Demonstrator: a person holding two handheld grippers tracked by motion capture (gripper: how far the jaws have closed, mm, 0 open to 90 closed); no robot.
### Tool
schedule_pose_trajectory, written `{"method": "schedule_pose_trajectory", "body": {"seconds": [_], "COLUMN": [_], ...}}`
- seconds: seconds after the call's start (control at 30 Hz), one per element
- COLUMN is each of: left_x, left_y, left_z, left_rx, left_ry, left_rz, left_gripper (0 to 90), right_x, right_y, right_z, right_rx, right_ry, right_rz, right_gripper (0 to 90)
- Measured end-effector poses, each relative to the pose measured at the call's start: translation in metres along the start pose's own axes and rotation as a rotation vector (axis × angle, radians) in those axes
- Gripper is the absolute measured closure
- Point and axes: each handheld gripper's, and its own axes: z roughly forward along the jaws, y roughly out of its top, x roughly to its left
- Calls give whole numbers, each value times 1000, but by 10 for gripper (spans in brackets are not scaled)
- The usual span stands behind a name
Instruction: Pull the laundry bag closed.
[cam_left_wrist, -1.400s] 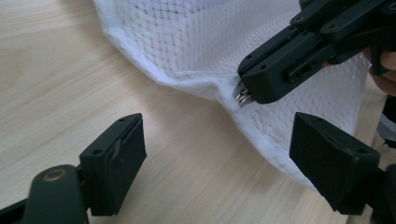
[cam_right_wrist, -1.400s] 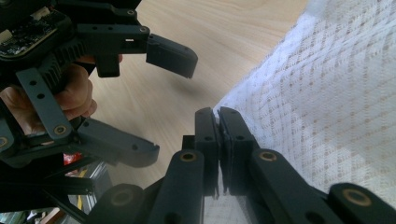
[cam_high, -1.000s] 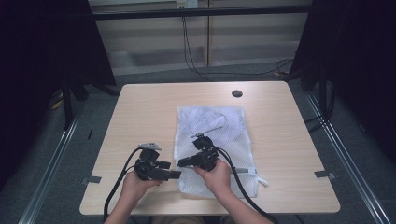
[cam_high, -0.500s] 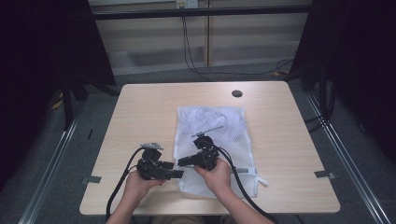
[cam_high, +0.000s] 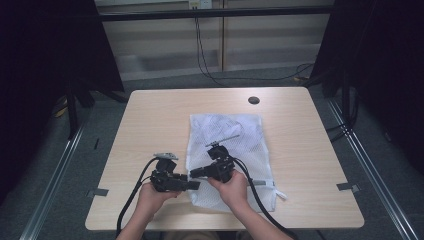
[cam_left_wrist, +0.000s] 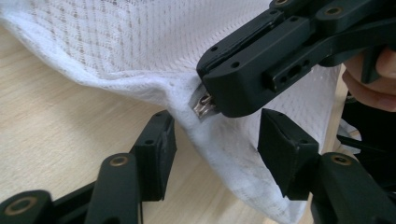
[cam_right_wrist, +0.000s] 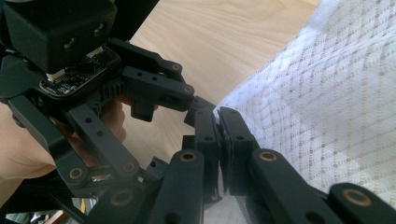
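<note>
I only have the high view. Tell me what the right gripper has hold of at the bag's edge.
Observer: The right gripper is shut on a small metal zipper pull at the edge of the white mesh bag; the left gripper view shows it.
Operator: Report the left gripper's jaws.
Observer: The left gripper has just been closing, but its pads do not press yet. The bag's hem runs between them.
Operator: Say whether that hem lies flat.
Observer: It is lifted off the wooden table where the pull is pinched, and it slopes down on both sides.
</note>
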Motion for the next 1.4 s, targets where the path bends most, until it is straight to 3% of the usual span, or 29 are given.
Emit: {"method": "schedule_pose_trajectory", "body": {"seconds": [0.2, 0.47, 0.73, 0.93, 1.2, 1.23, 1.4], "left_x": [0, 4, 6, 4, 3, 4, 4], "left_y": [0, 0, -1, -1, -2, -1, -1], "left_z": [3, 1, 2, 4, 8, 9, 8], "left_rx": [10, -26, -31, -17, -30, -28, -37], "left_ry": [-8, -19, -38, -28, -35, -51, -52], "left_rz": [10, -23, -45, -35, -58, -58, -53], "left_gripper": [557, 704, 693, 681, 663, 665, 736], "right_x": [1, 1, 2, 2, 2, 2, 2], "right_y": [0, 1, 1, 1, 1, 1, 2], "right_z": [-1, -4, -3, -3, -4, -5, -5], "right_rx": [-5, -19, -17, -16, -19, -19, -26], "right_ry": [4, 4, 4, 3, 10, 15, 18], "right_rz": [-6, -8, -8, -12, -6, -4, -5], "right_gripper": [864, 864, 864, 864, 865, 864, 864]}}
